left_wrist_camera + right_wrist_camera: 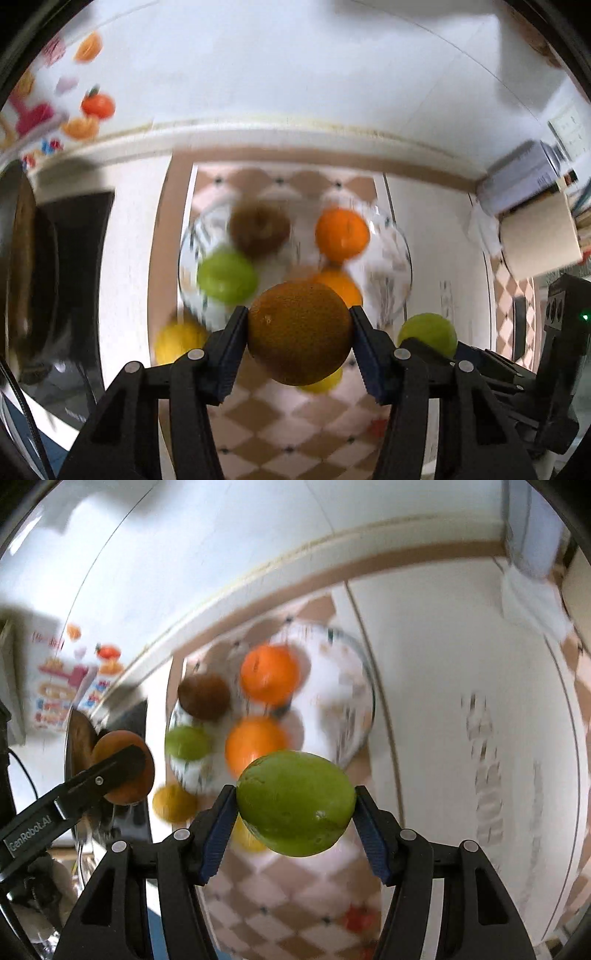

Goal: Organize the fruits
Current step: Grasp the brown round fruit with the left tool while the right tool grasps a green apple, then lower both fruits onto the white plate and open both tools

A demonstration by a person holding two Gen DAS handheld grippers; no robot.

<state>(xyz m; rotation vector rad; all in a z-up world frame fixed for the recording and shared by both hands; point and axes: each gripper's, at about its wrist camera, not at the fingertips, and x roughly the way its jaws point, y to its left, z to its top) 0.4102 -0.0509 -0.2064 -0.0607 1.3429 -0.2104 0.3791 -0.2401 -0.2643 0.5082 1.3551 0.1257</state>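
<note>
Left gripper (299, 328) fingers pinch a brownish-orange fruit (299, 332), held above the checkered surface (295, 443) – right gripper (293, 808) fingers clamp a green fruit (295, 808) the same way. Glass bowl (397, 266) beyond holds a brown fruit (258, 230), a green one (226, 275) and two oranges (341, 232); a yellow fruit (177, 339) lies on the surface beside the bowl – all blurred
</note>
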